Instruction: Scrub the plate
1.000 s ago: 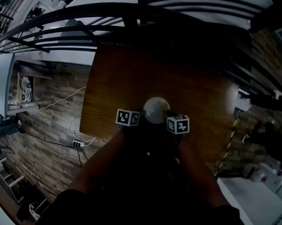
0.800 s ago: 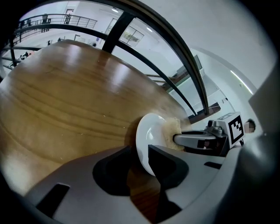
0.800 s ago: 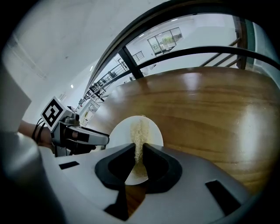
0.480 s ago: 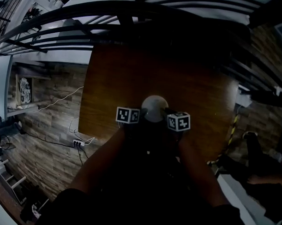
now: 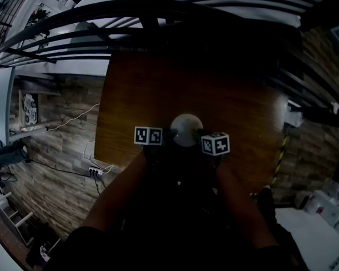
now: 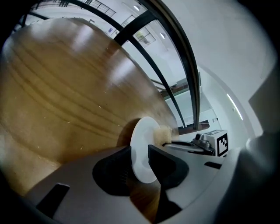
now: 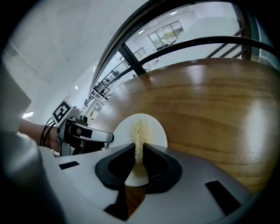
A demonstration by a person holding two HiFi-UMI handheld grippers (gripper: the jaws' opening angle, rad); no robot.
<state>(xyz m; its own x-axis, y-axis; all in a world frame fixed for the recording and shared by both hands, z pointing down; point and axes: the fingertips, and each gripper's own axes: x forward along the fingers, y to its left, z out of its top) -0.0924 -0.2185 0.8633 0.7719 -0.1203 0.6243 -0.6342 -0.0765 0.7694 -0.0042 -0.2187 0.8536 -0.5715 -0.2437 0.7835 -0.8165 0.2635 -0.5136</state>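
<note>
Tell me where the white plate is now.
Head view: the plate is central, over the near half of the wooden table, the sponge against its face.

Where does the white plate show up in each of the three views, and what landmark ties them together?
Head view: the plate is at centre, over the near part of the table.
Left gripper view: lower centre, seen edge-on.
Right gripper view: lower centre, face-on, partly behind the scrub pad.
Shared landmark: the wooden table, behind the plate in every view.

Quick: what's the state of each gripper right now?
Left gripper: closed on the plate, jaws having just opened slightly.
Right gripper: closed on the sponge.
</note>
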